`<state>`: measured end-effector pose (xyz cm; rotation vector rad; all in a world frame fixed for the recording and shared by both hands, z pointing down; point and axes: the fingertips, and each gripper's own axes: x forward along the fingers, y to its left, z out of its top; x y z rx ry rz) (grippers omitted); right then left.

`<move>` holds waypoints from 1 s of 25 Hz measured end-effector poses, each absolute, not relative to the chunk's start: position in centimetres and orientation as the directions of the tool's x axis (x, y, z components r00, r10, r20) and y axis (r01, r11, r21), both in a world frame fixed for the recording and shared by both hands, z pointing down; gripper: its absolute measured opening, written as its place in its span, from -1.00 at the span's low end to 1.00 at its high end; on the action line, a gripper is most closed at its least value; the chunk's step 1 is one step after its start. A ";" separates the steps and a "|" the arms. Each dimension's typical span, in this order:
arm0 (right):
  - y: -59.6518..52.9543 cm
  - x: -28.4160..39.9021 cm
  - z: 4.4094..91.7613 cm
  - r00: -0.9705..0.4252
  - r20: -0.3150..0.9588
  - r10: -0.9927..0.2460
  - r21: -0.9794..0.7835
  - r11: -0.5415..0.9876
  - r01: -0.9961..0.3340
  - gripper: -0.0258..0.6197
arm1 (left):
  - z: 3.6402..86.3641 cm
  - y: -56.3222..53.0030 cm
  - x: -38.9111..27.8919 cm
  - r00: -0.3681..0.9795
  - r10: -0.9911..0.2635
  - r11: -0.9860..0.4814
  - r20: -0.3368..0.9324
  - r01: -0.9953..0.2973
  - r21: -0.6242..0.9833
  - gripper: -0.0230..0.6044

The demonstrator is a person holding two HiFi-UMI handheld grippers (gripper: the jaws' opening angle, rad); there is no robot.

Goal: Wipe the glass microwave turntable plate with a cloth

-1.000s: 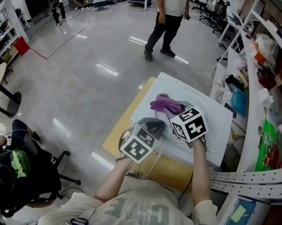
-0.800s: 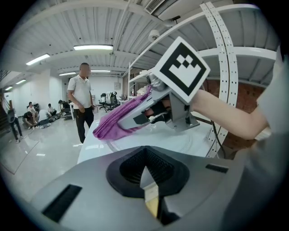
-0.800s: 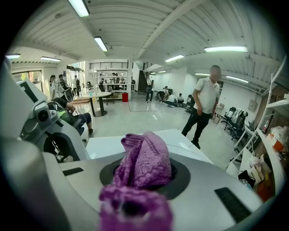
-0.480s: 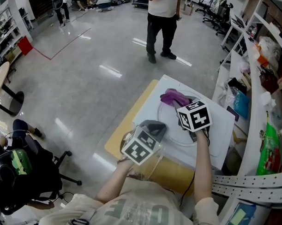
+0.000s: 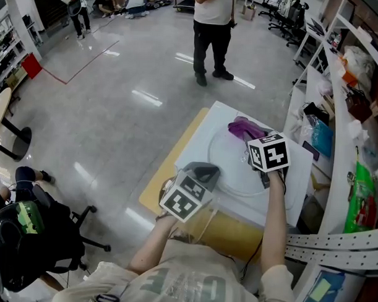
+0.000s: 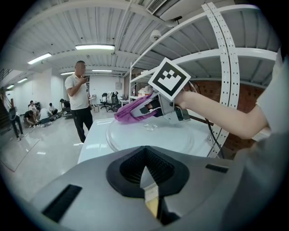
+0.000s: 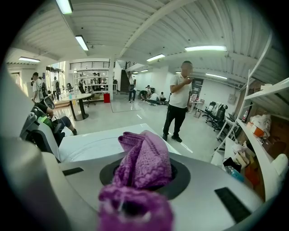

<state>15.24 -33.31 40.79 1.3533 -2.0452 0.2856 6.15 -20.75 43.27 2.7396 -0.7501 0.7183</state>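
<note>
Inspection from the floor: the glass turntable plate point(image 5: 231, 170) lies flat on a white table point(image 5: 204, 136), and the table stands on a tan board point(image 5: 160, 177) that juts out on its left side. The right gripper point(image 5: 256, 142) is reaching over the far right part of the plate. Its jaws are pinched on a purple knitted cloth point(image 5: 244, 127), which bunches out ahead of them at the plate's far rim. The left gripper view shows the cloth low over the glass there, but whether it presses on the surface cannot be confirmed. In the right gripper view the cloth point(image 7: 145, 160) fills the mouth of the tongs, with a second fold of it blurred close to the lens. The left gripper point(image 5: 202, 172) is held at the plate's near left edge, well apart from the right one. Its jaws are drawn close together, leaving only a thin sliver between them, and nothing gripped can be seen there. The centre of the plate is bare. One person point(image 5: 212, 30) stands on the grey floor beyond the table. Loaded shelving point(image 5: 354, 122) runs along the right side, and an office chair point(image 5: 25, 234) sits at lower left.
</note>
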 end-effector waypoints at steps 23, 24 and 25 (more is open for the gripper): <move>-23.5 24.7 39.9 -0.023 0.634 -0.773 0.237 0.223 -0.946 -0.76 | 43.1 -20.8 6.0 0.747 -0.429 -0.850 0.508 -0.523 0.052 -0.92; -22.6 24.7 40.0 -0.024 0.634 -0.773 0.238 0.225 -0.945 -0.76 | 43.1 -20.8 6.1 0.747 -0.429 -0.851 0.508 -0.522 0.049 -0.92; -21.9 24.6 40.0 -0.027 0.634 -0.773 0.238 0.228 -0.944 -0.76 | 43.1 -20.7 6.1 0.748 -0.430 -0.852 0.506 -0.521 0.046 -0.92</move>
